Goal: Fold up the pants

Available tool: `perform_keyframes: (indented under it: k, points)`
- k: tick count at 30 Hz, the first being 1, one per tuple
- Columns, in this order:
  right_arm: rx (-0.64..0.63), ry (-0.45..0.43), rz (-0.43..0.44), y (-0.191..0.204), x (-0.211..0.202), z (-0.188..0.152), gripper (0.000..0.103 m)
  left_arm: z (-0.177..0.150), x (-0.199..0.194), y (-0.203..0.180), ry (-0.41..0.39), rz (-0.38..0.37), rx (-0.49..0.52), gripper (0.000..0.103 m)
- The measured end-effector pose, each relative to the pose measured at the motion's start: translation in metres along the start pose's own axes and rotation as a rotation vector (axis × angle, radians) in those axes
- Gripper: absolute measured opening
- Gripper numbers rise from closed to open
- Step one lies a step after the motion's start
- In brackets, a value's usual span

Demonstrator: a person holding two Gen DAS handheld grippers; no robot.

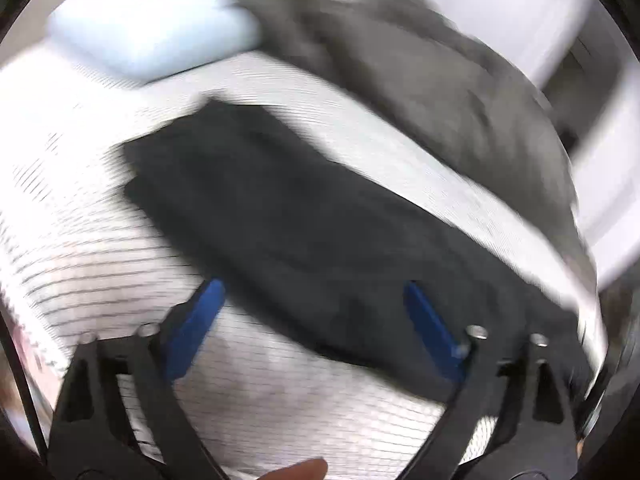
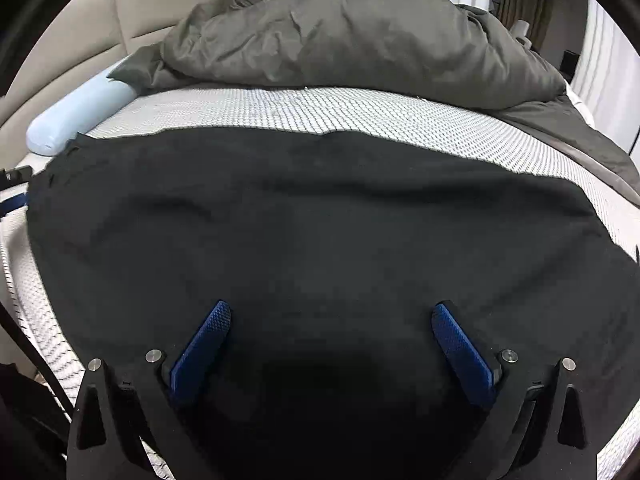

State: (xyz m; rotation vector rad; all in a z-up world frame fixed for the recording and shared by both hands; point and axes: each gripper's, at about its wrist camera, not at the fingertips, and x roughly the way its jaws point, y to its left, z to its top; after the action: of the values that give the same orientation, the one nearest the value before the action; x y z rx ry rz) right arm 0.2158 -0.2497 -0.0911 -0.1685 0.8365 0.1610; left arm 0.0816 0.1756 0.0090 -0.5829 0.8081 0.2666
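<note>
- Currently, black pants lie flat across a white mattress.
- Left tongs open, empty, above the pants' edge.
- Right tongs wide open, empty, over them.
- Grey duvet bunched behind.

Black pants; grey duvet, possibly olive.

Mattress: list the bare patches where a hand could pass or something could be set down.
One free band of mattress runs between the black pants and the grey duvet. In the left wrist view, more bare mattress lies on the near side of the pants. The far side is crowded: duvet heap and pale blue pillow.
</note>
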Motion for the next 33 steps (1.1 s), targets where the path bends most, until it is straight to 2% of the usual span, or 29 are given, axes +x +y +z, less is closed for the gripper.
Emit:
perform_keyframes:
  k: [1, 3, 6, 7, 9, 10, 11, 12, 13, 15, 19, 21, 22, 23, 24, 26, 28, 30, 33]
  points:
    - [-0.002, 0.003, -0.007, 0.005, 0.001, 0.002, 0.102, 0.005, 0.0, 0.025, 0.005, 0.005, -0.09, 0.08]
    - [0.003, 0.006, -0.011, 0.002, -0.002, -0.002, 0.102, 0.01, 0.005, 0.053, 0.023, 0.011, -0.19, 0.073]
    - [0.001, 0.003, -0.011, 0.003, -0.006, -0.012, 0.102, 0.015, 0.019, 0.08, 0.04, -0.054, -0.3, 0.064]
    - [0.0, 0.004, -0.009, 0.003, -0.006, -0.011, 0.102, 0.018, 0.026, 0.086, 0.042, -0.07, -0.335, 0.055]
    - [0.002, 0.003, 0.0, -0.003, -0.007, -0.01, 0.102, 0.028, 0.036, 0.094, 0.035, -0.082, -0.38, 0.045]
    - [0.003, 0.003, 0.004, -0.005, -0.003, -0.006, 0.102, 0.034, 0.042, 0.097, 0.031, -0.095, -0.397, 0.032]
    - [0.005, 0.004, 0.009, -0.007, -0.003, -0.007, 0.102, 0.039, 0.049, 0.101, 0.022, -0.109, -0.416, 0.024]
    - [0.005, 0.005, 0.013, -0.008, -0.003, -0.009, 0.102, 0.043, 0.055, 0.106, 0.017, -0.115, -0.437, 0.01]
    - [0.006, 0.006, 0.018, -0.009, -0.003, -0.009, 0.102, 0.045, 0.058, 0.109, 0.009, -0.123, -0.457, 0.005]
    - [0.011, 0.008, 0.034, -0.01, -0.001, -0.011, 0.102, 0.046, 0.052, 0.115, -0.041, -0.146, -0.486, 0.002]
    - [0.008, 0.015, 0.042, -0.01, 0.001, -0.011, 0.102, 0.056, 0.026, 0.094, -0.153, -0.124, -0.345, 0.002]
    - [0.007, 0.015, 0.039, -0.01, 0.001, -0.012, 0.102, 0.054, 0.029, 0.09, -0.129, -0.077, -0.33, 0.003]
    - [0.006, 0.016, 0.039, -0.009, 0.002, -0.011, 0.102, 0.053, 0.044, 0.099, -0.067, -0.04, -0.354, 0.006]
    - [0.006, 0.017, 0.039, -0.01, 0.002, -0.011, 0.102, 0.051, 0.054, 0.107, -0.023, -0.035, -0.39, 0.007]
    - [0.008, 0.016, 0.04, -0.01, 0.002, -0.011, 0.102, 0.048, 0.063, 0.12, 0.004, -0.079, -0.453, 0.007]
    - [0.006, 0.016, 0.039, -0.01, 0.001, -0.012, 0.102, 0.051, 0.061, 0.127, 0.002, -0.136, -0.479, 0.007]
    - [0.007, 0.016, 0.038, -0.01, 0.002, -0.012, 0.102, 0.053, 0.054, 0.127, -0.013, -0.136, -0.479, 0.016]
    - [0.004, 0.016, 0.033, -0.01, 0.001, -0.012, 0.102, 0.051, 0.048, 0.131, -0.029, -0.134, -0.503, 0.017]
    - [0.003, 0.014, 0.03, -0.01, 0.001, -0.012, 0.102, 0.05, 0.044, 0.144, -0.037, -0.174, -0.561, 0.017]
